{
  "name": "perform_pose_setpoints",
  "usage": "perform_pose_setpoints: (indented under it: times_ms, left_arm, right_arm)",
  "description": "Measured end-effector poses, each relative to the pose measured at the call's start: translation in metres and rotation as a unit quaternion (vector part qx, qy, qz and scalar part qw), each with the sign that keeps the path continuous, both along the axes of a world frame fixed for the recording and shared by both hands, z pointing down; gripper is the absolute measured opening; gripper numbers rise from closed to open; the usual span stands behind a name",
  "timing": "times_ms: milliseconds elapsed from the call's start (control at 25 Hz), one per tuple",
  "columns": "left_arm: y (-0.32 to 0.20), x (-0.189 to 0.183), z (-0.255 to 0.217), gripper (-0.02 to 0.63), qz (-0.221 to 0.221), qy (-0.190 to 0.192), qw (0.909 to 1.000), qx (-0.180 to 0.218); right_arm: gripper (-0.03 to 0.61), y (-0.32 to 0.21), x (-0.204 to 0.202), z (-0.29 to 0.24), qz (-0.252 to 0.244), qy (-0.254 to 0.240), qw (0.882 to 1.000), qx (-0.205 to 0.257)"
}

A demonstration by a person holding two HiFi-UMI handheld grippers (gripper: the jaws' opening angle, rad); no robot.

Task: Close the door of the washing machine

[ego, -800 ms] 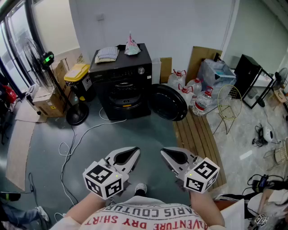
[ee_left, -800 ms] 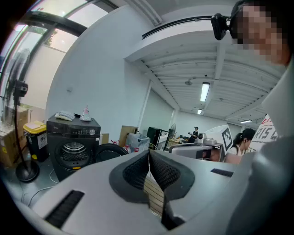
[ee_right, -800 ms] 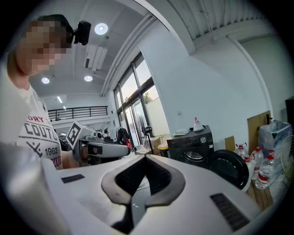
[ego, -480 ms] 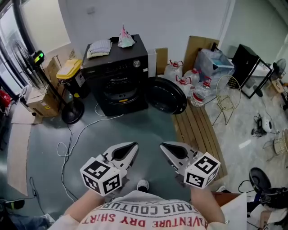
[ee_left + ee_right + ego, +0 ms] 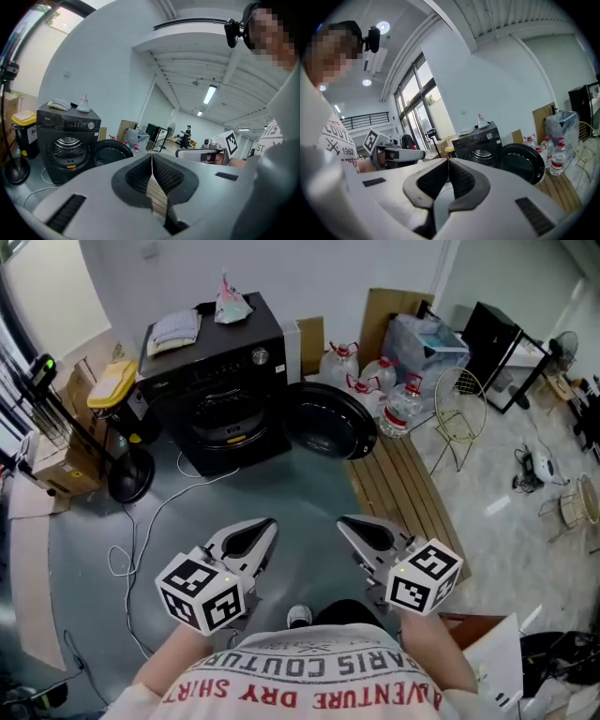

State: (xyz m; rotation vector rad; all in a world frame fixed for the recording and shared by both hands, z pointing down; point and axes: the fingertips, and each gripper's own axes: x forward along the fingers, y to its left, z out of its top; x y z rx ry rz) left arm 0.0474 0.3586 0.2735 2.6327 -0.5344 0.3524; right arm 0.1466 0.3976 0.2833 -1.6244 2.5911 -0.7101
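Note:
A black washing machine (image 5: 217,362) stands against the far wall, its drum mouth facing me. Its round door (image 5: 323,420) hangs swung wide open to the right. The machine (image 5: 67,140) and its door (image 5: 111,152) also show in the left gripper view, and the machine (image 5: 482,143) with its door (image 5: 521,161) in the right gripper view. My left gripper (image 5: 268,523) and right gripper (image 5: 343,522) are held side by side low in the head view, well short of the machine. Both have their jaws shut with nothing between them.
Folded cloth (image 5: 174,328) lies on the machine top. A fan stand (image 5: 127,479) and boxes (image 5: 56,474) are to its left, with a white cable (image 5: 141,531) across the floor. Water bottles (image 5: 398,404), a wire chair (image 5: 457,409) and wooden slats (image 5: 398,488) sit to the right.
The head view has shifted, so the machine and door now sit further left and higher in the picture. Both grippers stay shut and side by side.

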Motion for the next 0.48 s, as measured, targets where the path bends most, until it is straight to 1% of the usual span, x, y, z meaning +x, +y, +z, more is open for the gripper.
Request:
perform_pose_setpoints:
  times_ms: [120,280,480]
  left_arm:
    - [-0.014,0.008,0.006,0.031,0.007,-0.005,1.0,0.0]
    - [-0.037,0.025,0.013,0.031,0.011,-0.012,0.9998,-0.009]
    - [-0.07,0.064,0.017,0.031,0.015,-0.019,0.9997,-0.005]
  right_arm:
    - [0.025,-0.013,0.018,0.004,0.023,0.026,0.999,-0.003]
    - [0.025,-0.035,0.039,0.004,0.031,0.012,0.999,0.001]
    - [0.025,-0.066,0.077,0.009,0.036,0.009,0.999,0.002]
